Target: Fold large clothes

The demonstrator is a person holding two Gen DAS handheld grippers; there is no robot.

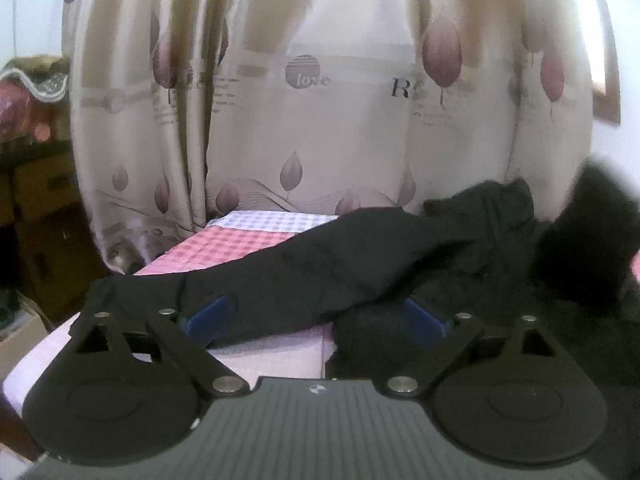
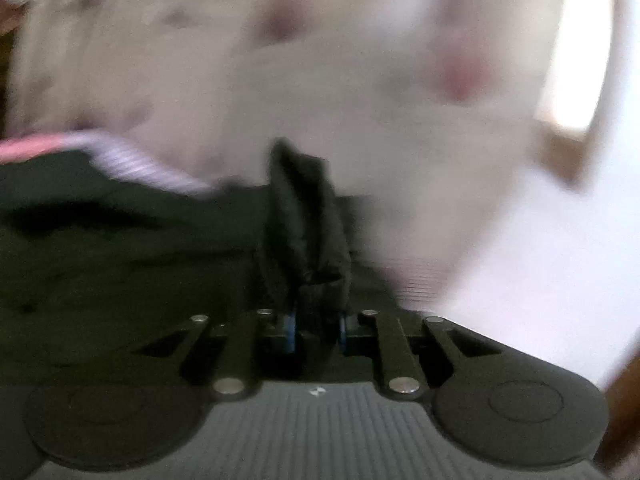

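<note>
A black garment [image 1: 320, 264] lies spread across a desk covered with a pink and lilac checked cloth [image 1: 256, 236], one long part stretching from the near left toward a bunched heap at the far right. The left tool [image 1: 316, 316] hovers just above it with its blue pads [image 1: 208, 312] set wide apart and pressing on nothing. In the blurred right wrist view, the right tool [image 2: 316, 328] is drawn narrow, pinching an upright fold of the same black fabric. A cream curtain with purple leaves [image 1: 312, 112] hangs behind.
</note>
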